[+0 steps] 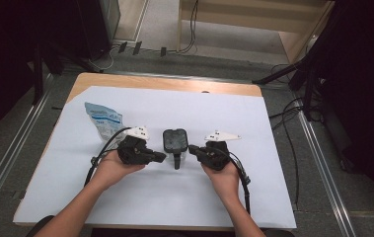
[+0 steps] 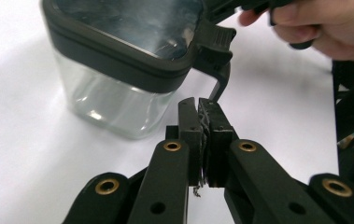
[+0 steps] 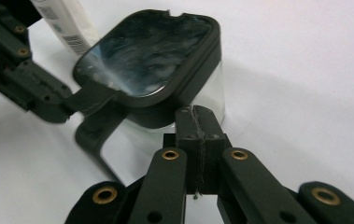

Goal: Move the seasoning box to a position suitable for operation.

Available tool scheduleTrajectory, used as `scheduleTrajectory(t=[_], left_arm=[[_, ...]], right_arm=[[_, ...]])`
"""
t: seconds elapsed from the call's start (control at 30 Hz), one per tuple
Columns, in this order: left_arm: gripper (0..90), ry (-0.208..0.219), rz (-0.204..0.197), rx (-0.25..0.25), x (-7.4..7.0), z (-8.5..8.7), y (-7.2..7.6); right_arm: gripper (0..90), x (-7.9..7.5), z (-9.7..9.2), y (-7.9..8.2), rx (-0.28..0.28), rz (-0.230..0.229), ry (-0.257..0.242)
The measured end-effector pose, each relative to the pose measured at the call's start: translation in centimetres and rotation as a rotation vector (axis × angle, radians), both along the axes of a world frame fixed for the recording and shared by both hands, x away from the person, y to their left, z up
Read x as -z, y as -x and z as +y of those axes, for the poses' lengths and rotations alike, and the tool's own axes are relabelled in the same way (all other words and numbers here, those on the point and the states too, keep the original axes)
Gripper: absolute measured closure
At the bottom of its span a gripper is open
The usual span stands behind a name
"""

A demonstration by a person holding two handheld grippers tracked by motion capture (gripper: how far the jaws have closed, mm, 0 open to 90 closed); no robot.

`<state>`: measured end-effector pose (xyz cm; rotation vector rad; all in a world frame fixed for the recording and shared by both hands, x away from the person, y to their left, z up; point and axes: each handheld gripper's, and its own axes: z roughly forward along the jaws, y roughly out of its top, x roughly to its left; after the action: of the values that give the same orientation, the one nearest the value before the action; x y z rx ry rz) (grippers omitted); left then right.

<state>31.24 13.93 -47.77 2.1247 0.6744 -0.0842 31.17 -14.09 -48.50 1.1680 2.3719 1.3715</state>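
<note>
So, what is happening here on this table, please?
A person holds the left gripper and the right gripper, both shut, on either side of a clear jar with a dark latching lid. Neither holds anything. The jar stands on a white sheet, lid on. A blue-printed pouch lies farther left.

A jar [image 1: 175, 140] with its lid on stands on a sheet [image 1: 268, 148] near the middle of the table [image 1: 100, 79]. The left gripper [image 1: 159, 157] sits just left of the jar, the right gripper [image 1: 192, 148] just right of it, both pointing inward. A packet [image 1: 103, 119] lies behind the left gripper, farther left.
</note>
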Motion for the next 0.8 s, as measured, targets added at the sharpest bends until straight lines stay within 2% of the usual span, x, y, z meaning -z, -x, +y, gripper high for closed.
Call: scheduleTrajectory(t=[0.17, 0.3, 0.43, 0.53, 0.67, 0.8], left_arm=[[90.0, 0.026, 0.001, -0.020, -0.3, 1.1, -0.4], [90.0, 0.017, -0.007, -0.020, -0.3, 1.3, -0.8], [90.0, 0.025, 0.001, -0.033, -0.4, 1.7, -1.3], [90.0, 0.026, 0.002, -0.035, -0.4, 1.9, -1.5], [90.0, 0.026, 0.004, -0.040, -0.4, 2.2, -1.6], [90.0, 0.028, 0.010, -0.045, -0.5, 2.5, -1.6]], right_arm=[[90.0, -0.2, 0.0, 1.3, -0.008, 0.005, -0.014], [90.0, -0.2, 0.3, 2.4, -0.027, 0.012, -0.012], [90.0, -0.4, 0.8, 3.3, -0.047, 0.010, -0.003], [90.0, -0.3, 1.5, 4.0, -0.068, 0.020, -0.008], [90.0, -0.4, 2.5, 4.8, -0.111, 0.008, 0.000], [90.0, -0.1, 3.6, 5.1, -0.142, 0.016, -0.003]])
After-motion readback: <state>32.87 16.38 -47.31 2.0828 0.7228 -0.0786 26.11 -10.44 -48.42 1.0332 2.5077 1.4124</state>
